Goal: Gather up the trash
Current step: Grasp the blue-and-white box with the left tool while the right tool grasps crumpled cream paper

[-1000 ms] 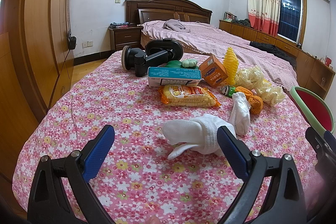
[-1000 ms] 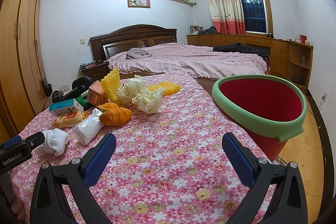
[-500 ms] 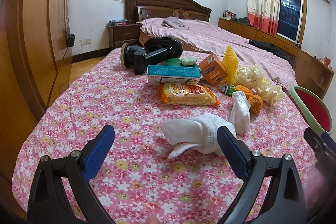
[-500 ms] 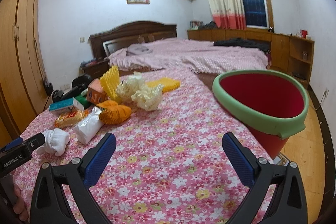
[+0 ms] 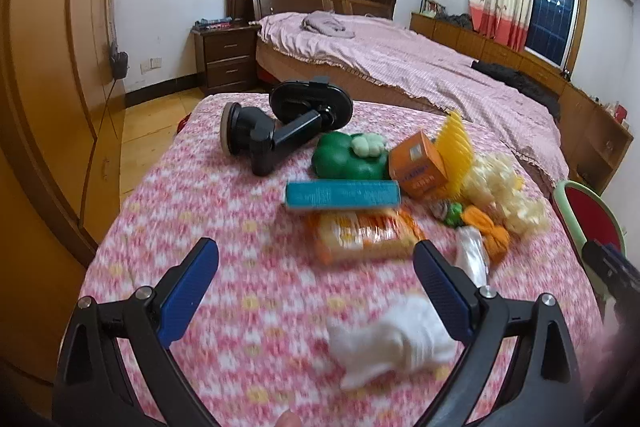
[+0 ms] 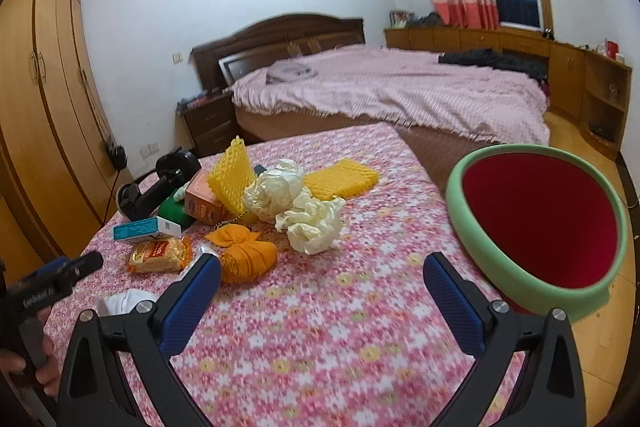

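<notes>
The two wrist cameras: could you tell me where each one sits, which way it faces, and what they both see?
Left wrist: on the left gripper, low over the floral table, facing the snack packet; open fingers show.
Right wrist: on the right gripper, facing the red bin; the left hand shows.
Shared: white sock, teal box.

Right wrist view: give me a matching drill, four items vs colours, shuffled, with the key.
Items:
1. bucket inside
2. flat box top
3. foam net standing by the carton
4. sock near the left tongs

Colours:
A. white
B. yellow
C. red
D. teal

Pairs: 1-C, 2-D, 3-B, 4-A
</notes>
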{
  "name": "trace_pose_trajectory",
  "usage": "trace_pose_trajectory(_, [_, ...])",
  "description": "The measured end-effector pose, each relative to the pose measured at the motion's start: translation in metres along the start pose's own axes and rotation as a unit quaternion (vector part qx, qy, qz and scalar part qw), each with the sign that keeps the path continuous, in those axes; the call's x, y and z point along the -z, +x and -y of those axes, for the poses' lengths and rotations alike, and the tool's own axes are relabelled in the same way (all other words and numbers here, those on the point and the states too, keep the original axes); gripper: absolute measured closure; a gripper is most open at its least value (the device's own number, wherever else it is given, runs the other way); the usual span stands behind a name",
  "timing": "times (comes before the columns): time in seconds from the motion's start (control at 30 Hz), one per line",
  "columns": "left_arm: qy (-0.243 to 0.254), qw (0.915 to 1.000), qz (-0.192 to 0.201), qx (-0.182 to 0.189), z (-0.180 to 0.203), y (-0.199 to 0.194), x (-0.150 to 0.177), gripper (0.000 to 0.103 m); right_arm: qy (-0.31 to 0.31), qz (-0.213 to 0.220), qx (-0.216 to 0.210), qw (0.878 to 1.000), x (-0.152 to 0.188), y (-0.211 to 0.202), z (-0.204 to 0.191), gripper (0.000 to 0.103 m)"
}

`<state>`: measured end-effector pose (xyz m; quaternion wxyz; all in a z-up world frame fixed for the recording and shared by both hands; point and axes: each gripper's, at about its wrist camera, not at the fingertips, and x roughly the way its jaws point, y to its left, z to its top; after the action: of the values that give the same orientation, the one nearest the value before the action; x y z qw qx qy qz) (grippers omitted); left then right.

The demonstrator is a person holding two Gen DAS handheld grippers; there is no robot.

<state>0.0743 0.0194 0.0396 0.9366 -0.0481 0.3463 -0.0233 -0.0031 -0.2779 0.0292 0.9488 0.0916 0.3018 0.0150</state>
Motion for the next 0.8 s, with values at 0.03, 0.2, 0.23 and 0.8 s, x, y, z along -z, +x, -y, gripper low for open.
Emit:
trace_pose_trajectory(0.03, [-0.001, 1.0000, -0.006, 0.004, 0.002, 0.006, -0.007, 0.006, 0.005, -0.007, -0.002, 1.000, -0.004, 0.005, 0.001, 0.000])
trace_pose_trajectory(0.2, [0.010, 0.9997, -0.022, 0.002, 0.006, 0.029, -0.021, 0.006, 0.017, -0.035, -0.003, 0.999, -0.019, 0.030, 0.002, 0.000])
trace_pose_trajectory(0.23, [0.011, 0.9995, -0.029, 0.003, 0.008, 0.036, -0.023, 0.006, 0.017, -0.040, -0.001, 0.999, -0.022, 0.035, 0.001, 0.000])
trace_pose_trajectory(0.8, [0.018, 0.9969, -0.076, 0.005, 0.020, 0.095, -0.029, 0.010, 0.039, -0.085, 0.048, 0.995, -0.030, 0.085, 0.002, 0.008])
